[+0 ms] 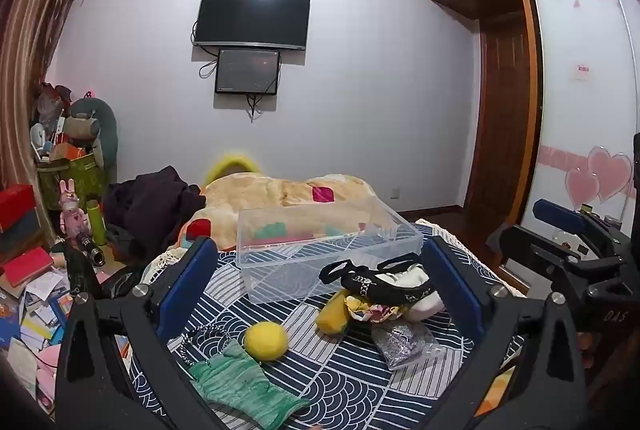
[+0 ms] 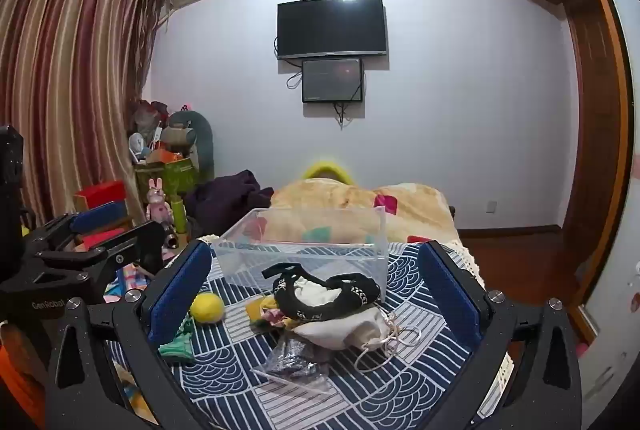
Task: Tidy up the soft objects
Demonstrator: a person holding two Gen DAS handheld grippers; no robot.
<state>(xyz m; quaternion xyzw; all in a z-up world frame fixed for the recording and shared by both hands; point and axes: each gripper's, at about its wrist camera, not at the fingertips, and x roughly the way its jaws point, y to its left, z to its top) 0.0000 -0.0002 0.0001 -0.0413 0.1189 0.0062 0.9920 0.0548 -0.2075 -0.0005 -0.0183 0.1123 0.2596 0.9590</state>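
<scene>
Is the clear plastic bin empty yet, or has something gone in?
Empty: through the clear plastic bin only the bedcover pattern shows; the soft items lie outside it.

On my left gripper's (image 2: 52,262) black frame, seen at the near left from my right wrist, I read "GenRobot" in pale letters. On my right gripper's (image 1: 580,270) frame, at the near right from my left wrist, stands a mark that looks like "DAS", though I cannot be sure of it. The black band (image 2: 328,294) in the pile on the bed carries pale lettering too small to read. A small red-and-white label (image 1: 583,69) sits on the far right wardrobe door, illegible to me.
</scene>
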